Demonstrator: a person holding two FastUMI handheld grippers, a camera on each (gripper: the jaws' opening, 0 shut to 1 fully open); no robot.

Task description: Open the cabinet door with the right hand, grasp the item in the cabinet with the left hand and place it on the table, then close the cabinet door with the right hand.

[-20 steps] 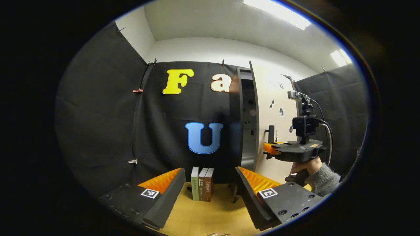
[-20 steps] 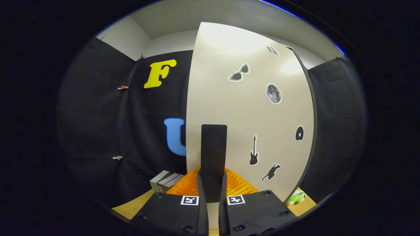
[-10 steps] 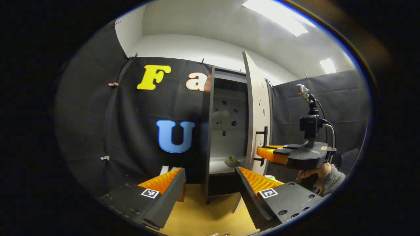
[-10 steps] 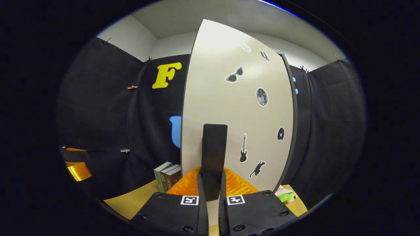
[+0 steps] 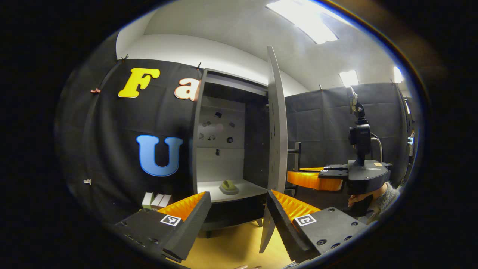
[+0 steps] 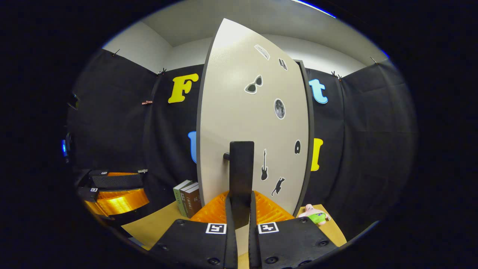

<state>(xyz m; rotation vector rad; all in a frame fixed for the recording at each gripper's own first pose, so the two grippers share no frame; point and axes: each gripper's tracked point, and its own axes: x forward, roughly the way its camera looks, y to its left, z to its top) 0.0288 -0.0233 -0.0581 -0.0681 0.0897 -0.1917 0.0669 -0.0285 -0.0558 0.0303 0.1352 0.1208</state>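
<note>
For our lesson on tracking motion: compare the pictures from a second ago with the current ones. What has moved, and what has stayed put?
The cabinet door has swung further open, pulled by the right gripper, exposing the shelf and the green item on it. The left gripper has turned toward the opening. Unchanged: the right gripper stays clamped on the handle, the left stays open, and the books stand on the table.

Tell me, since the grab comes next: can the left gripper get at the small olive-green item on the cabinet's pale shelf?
Probably yes. The beige cabinet door is swung wide, held at its black handle by the right gripper. The left gripper is open and faces the small olive-green item, with nothing between them.
</note>
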